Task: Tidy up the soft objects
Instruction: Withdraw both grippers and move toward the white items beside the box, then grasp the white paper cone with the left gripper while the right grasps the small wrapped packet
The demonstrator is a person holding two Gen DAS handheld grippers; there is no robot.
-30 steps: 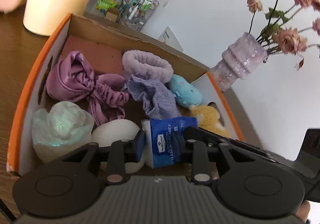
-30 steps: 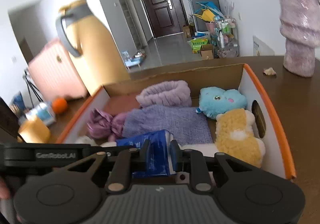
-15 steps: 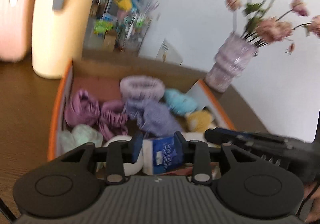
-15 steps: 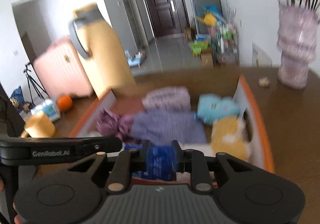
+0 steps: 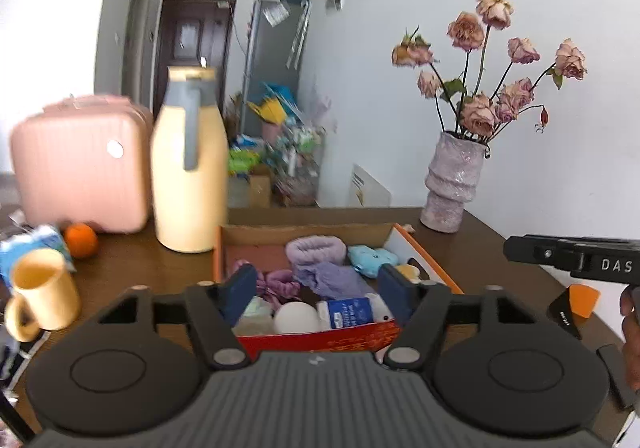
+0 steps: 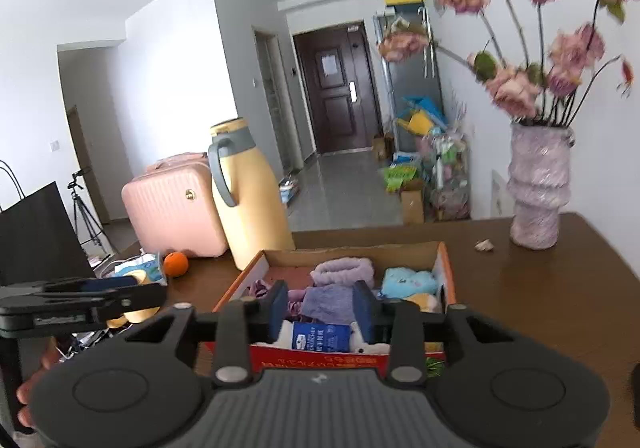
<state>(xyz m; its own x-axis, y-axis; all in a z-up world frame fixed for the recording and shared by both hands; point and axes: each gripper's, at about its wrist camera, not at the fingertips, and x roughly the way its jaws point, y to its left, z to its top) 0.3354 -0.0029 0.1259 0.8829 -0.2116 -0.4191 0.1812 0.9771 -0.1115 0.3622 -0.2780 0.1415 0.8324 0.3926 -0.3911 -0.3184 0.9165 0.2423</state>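
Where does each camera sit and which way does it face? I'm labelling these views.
Left wrist: on the left gripper, facing the box; open fingers and the right gripper show.
Right wrist: on the right gripper, facing the box; open fingers and the left gripper show.
Shared: box, tissue pack, vase.

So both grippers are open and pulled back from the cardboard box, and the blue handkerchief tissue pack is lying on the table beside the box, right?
Not quite. The blue handkerchief tissue pack lies inside the orange-edged cardboard box, at its near end, not on the table. The right wrist view shows this clearly. The rest holds: the left gripper and right gripper are open and pulled back.
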